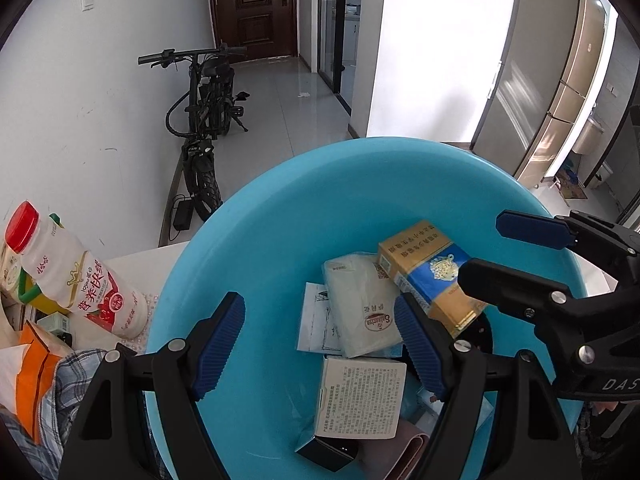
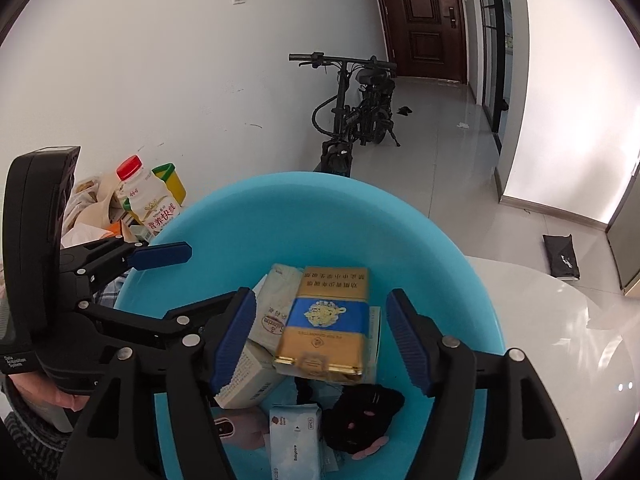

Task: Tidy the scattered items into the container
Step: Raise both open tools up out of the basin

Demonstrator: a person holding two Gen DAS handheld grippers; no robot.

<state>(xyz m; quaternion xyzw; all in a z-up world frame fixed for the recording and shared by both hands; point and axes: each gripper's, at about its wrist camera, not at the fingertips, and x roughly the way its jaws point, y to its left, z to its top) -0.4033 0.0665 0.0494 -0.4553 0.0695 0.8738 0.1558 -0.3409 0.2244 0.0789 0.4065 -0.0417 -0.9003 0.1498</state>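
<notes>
Both grippers hang over the blue bowl [image 2: 280, 208]. The right gripper [image 2: 320, 340] is let go; the gold box [image 2: 324, 320] lies loose in the bowl between its pads. The left gripper [image 1: 320, 344] is open too, with nothing in it.

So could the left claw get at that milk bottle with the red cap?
Probably yes. The left claw hangs open over the blue basin, and the bottle stands just outside its rim on that side, with nothing between.

Basin [image 2: 440, 256]: smooth, glossy blue plastic. Gold-and-blue carton [image 2: 326, 320]: glossy printed card with metallic sheen. Tissue pack [image 1: 360, 304]: soft plastic film. Claw pads [image 2: 234, 340]: ribbed, matt blue. Surface [image 2: 560, 320]: glossy white.
</notes>
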